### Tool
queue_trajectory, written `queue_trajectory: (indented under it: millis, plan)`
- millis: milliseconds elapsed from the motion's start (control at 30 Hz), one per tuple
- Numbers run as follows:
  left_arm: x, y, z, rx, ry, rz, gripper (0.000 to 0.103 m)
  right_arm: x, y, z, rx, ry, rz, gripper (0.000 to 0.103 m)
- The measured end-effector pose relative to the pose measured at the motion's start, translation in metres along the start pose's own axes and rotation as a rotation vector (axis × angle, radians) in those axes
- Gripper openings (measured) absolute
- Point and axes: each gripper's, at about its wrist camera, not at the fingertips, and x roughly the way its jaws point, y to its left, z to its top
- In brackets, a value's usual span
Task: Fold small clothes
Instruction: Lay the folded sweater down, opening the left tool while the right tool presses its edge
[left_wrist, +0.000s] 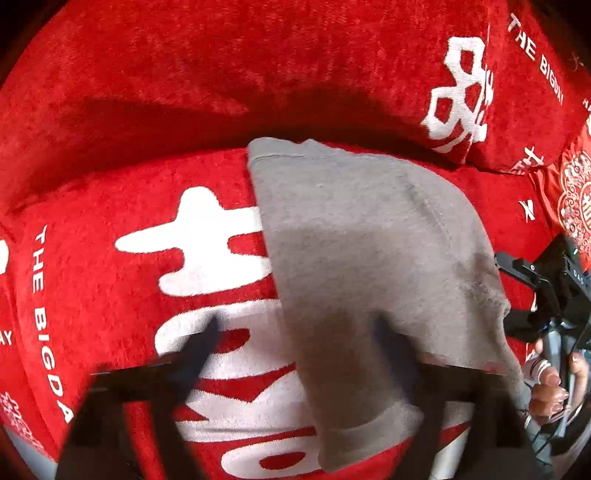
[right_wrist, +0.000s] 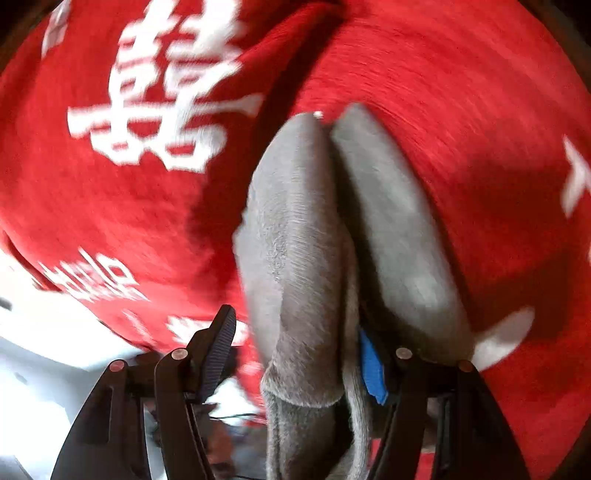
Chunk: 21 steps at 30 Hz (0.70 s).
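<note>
Garment (left_wrist: 369, 240), grey, soft. Lies on red cover (left_wrist: 110, 184) in left wrist view, running from near edge away toward far side, near hem at bottom, far end at seat's back fold.

Nearest in that view: left gripper (left_wrist: 295, 332), pointing steeply down, jaws spread wide. Left finger (left_wrist: 207, 332) over white print on cover, right finger (left_wrist: 388, 332) over grey fabric. Grips nothing; both fingers blurred, so cannot tell whether tips touch cloth.

At near right edge: hand (left_wrist: 550, 387) wrapped round black handle of other tool, just beside garment's right edge.

In right wrist view: right gripper (right_wrist: 295, 358), jaws partly open. Left finger's ribbed pad (right_wrist: 221, 343) stands clear of cloth, with a gap of red cover between. Right finger carries blue pad (right_wrist: 373, 369), and garment (right_wrist: 295, 221) leans against it. No pinch: fabric sits between jaws, touching only right side. Shows here as two long grey lobes side by side, dark crease between, stretching away from jaws. Whole view smeared by blur.

Left of jaws, near: bright white surface (right_wrist: 37, 350), washed out, detail unreadable.

Farther: cover (right_wrist: 480, 110) fills rest, with large white characters left of garment and smaller lettering.

Farthest in left wrist view: red cushion (left_wrist: 461, 92) at far right, bearing white character and words "THE BIGDAY", well apart from garment.
</note>
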Motion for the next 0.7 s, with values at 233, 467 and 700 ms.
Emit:
queue_trajectory:
  millis: [233, 467, 700]
  plan:
    - [0.001, -0.012, -0.005, 0.014, -0.024, 0.033, 0.103, -0.003, 0.053, -0.015, -0.290, -0.036, -0.267, 0.015]
    - [0.006, -0.012, -0.008, 0.032, -0.022, 0.057, 0.103, -0.018, 0.035, -0.012, -0.263, -0.065, -0.336, 0.014]
    - [0.022, -0.012, -0.023, 0.061, 0.014, 0.105, 0.103, -0.036, 0.004, -0.012, -0.136, -0.102, -0.499, 0.017]
